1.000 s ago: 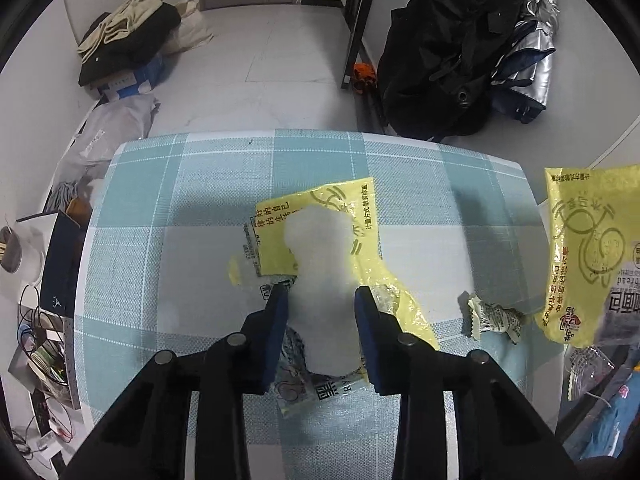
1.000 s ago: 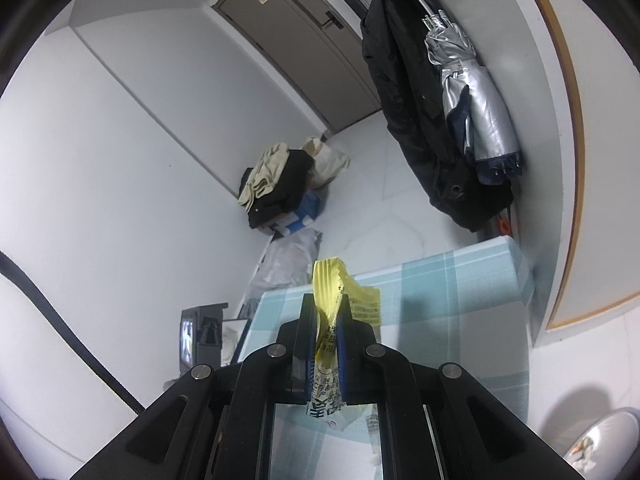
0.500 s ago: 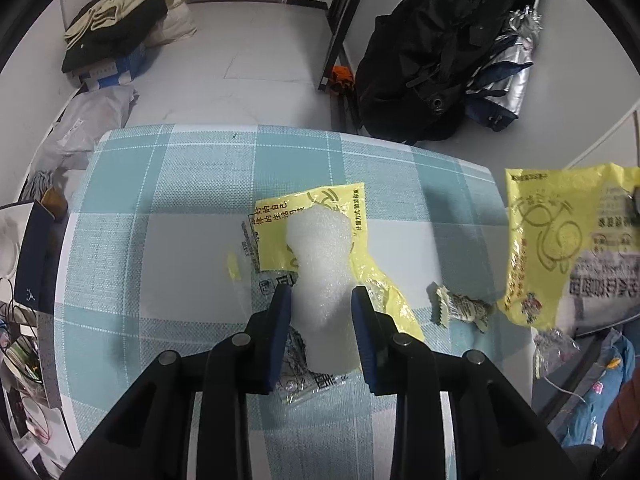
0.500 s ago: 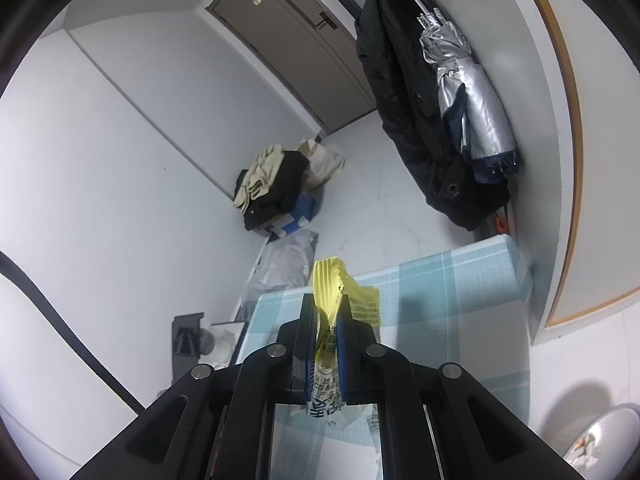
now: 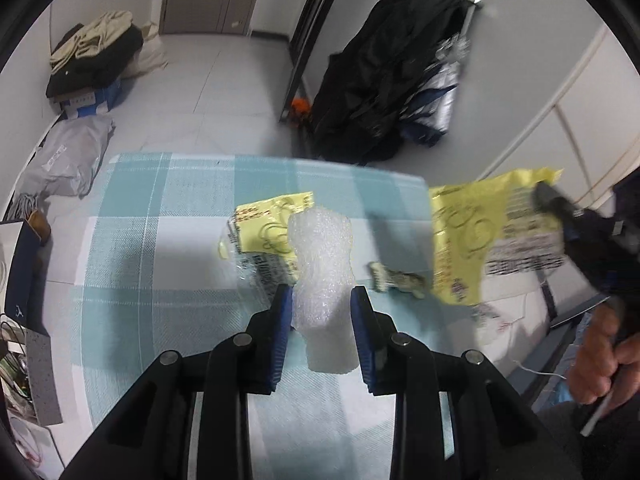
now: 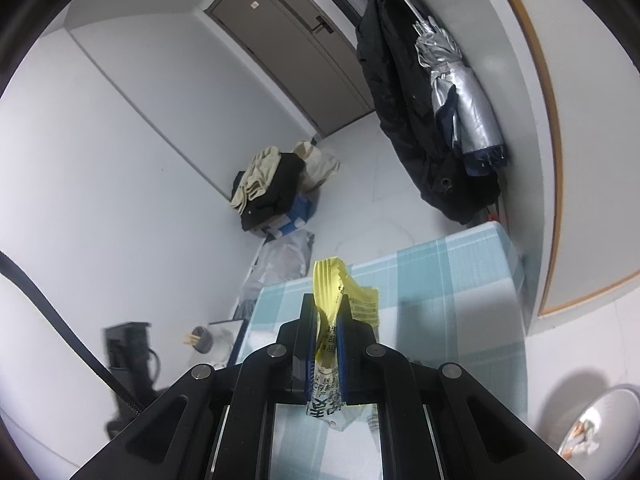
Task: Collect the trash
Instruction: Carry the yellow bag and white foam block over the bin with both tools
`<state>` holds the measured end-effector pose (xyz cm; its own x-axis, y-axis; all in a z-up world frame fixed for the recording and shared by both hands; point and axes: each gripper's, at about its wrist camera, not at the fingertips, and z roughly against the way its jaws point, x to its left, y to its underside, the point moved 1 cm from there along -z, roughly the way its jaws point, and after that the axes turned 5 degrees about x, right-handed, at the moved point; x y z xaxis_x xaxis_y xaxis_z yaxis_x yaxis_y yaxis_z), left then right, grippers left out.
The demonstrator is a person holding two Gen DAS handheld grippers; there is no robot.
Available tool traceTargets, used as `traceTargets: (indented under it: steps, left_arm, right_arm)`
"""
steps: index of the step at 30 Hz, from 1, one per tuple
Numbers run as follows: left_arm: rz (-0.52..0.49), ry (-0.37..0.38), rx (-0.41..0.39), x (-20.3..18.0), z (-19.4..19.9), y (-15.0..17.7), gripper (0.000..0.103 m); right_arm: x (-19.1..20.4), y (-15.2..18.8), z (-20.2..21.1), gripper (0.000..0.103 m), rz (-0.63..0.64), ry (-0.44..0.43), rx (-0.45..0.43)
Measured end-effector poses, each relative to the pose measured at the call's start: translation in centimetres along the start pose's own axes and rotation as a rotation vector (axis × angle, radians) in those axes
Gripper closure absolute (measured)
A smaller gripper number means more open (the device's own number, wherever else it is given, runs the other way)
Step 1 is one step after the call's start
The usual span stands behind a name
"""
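Holding a lump of white bubble wrap (image 5: 322, 280) between its jaws, the left gripper (image 5: 322, 320) hangs over the table (image 5: 160, 240); the jaws are pinching the wrap but only lightly, so it could slip out and drop. The right gripper (image 6: 325, 344) has its jaws pressed tight on a yellow snack bag (image 6: 332, 300), held up off to the right of the table. That bag hangs loose and could snag or tear. More trash lies on the table: a second yellow bag (image 5: 272, 228) just behind the wrap, and a small crumpled wrapper (image 5: 396, 280) near the edge. Since a second ago, the held bag has swung closer to the left gripper, and the person's hand (image 5: 600, 360) has come into sight.
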<state>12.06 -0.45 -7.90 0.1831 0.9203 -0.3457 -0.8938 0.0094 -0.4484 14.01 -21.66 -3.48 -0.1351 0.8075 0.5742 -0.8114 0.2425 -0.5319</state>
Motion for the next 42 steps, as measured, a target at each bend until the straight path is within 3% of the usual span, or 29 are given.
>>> traceTargets:
  steps: [9,15,24,31,37,42]
  left_arm:
    - [-0.065,-0.025,-0.161,-2.5,6.0,1.2,0.079]
    - [-0.083,-0.011,-0.224,-4.4,8.4,3.4,0.079]
    - [-0.172,0.048,-0.282,-9.8,10.7,4.9,0.079]
    - [-0.265,0.185,-0.243,-16.4,8.8,5.0,0.079]
    - [-0.32,0.256,-0.165,-21.2,5.2,4.6,0.079]
    - [-0.342,0.314,-0.052,-24.6,1.1,4.5,0.079]
  right_arm:
    - [1.8,3.8,4.3,0.095,-0.043,-0.053,-0.039]
    - [3.9,5.5,8.9,0.095,0.002,-0.039,-0.097]
    - [3.2,6.5,18.3,0.095,-0.009,-0.008,-0.245]
    - [-0.4,7.2,24.7,0.095,-0.059,0.122,-0.349]
    - [-6.9,8.5,27.8,0.095,-0.178,0.19,-0.372]
    - [-12.9,10.1,28.0,0.095,-0.294,0.24,-0.343]
